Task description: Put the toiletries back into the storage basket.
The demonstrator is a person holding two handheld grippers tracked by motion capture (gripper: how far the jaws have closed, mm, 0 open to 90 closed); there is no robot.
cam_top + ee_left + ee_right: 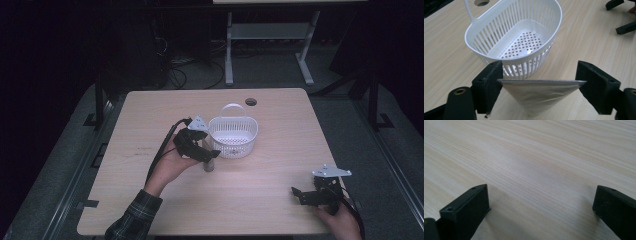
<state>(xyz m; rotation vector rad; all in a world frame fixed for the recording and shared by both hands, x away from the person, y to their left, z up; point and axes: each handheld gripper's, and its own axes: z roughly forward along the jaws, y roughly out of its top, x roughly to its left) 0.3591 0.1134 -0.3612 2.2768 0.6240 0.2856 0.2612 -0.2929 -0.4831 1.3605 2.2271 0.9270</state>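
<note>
The left gripper (540, 82) clamps a flat-topped, silvery foil pouch (539, 96) before a slotted white plastic basket (486, 32). The right gripper (541, 207) gapes over woodgrain table (536, 157)

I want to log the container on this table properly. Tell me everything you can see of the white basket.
The white basket is oval and looks like moulded plastic, with slatted walls, a floor pierced by round holes, and a looped handle rising from its far rim. It stands upright and empty on the wooden table, near the middle. Nothing visibly touches it; the left gripper holds a silvery pouch just in front of it.
</note>
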